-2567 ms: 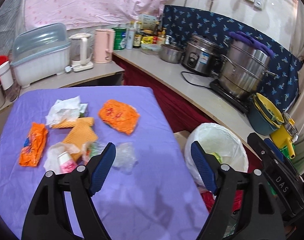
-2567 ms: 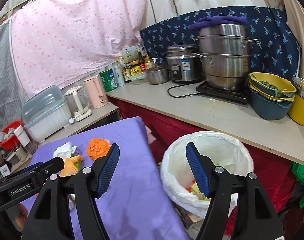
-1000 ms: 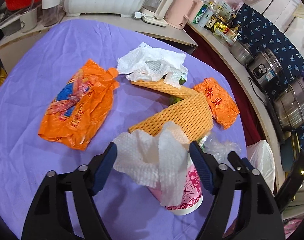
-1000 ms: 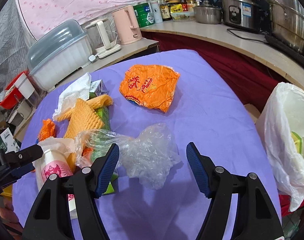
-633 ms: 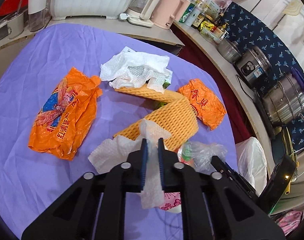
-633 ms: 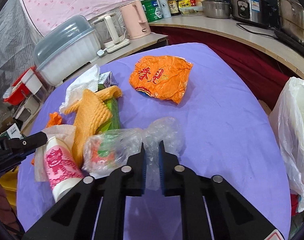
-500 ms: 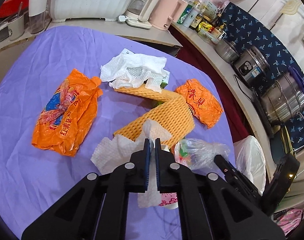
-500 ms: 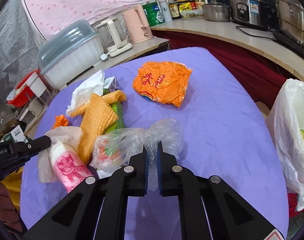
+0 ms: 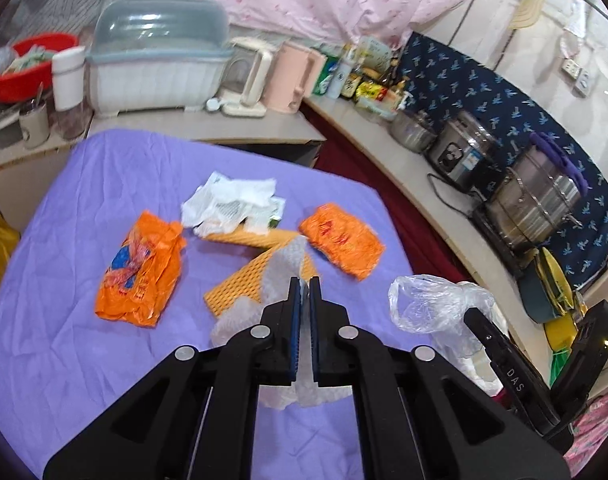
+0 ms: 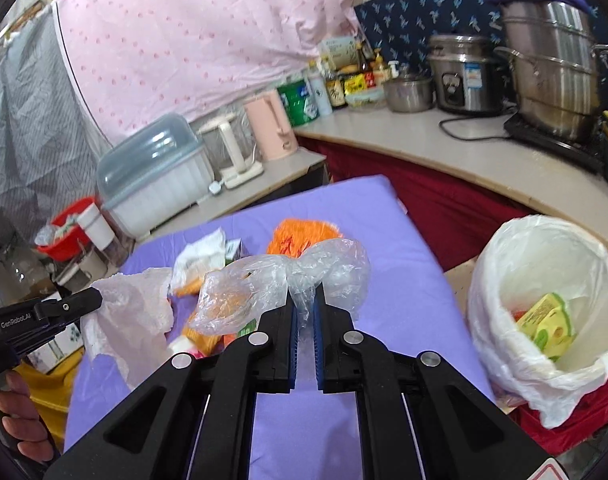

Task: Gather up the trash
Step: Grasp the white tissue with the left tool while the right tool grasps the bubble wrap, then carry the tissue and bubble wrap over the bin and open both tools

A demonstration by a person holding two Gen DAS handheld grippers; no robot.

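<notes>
- Both tools, spread wide a second ago, are now lifting their catches off the purple cloth-covered surface (image 9: 76, 320), and the pink-printed cup is no longer hanging under the left one.
- At far left an orange plastic bag (image 9: 140, 268), crinkled and glossy with a blue print, is lying flat on the cloth.
- Beside it a crumpled white paper wad (image 9: 228, 204) is sitting on the end of an orange foam net sleeve (image 9: 244, 280), ribbed and bent in an angle.
- The left tool (image 9: 303, 280) is pinching a bubbly white foam sheet (image 9: 280, 272), its blue pads pressed nearly together on it.
- Right of the sleeve a smaller orange wrapper (image 9: 342, 246) is resting near the cloth's edge.
- The right tool (image 10: 303, 296) is clamping the twisted neck of a clear plastic bag (image 10: 264, 284), thin and wrinkled, held above the cloth.
- At far right a round bin lined with a white bag (image 10: 544, 248) is standing below the surface, yellow-green packaging inside.
</notes>
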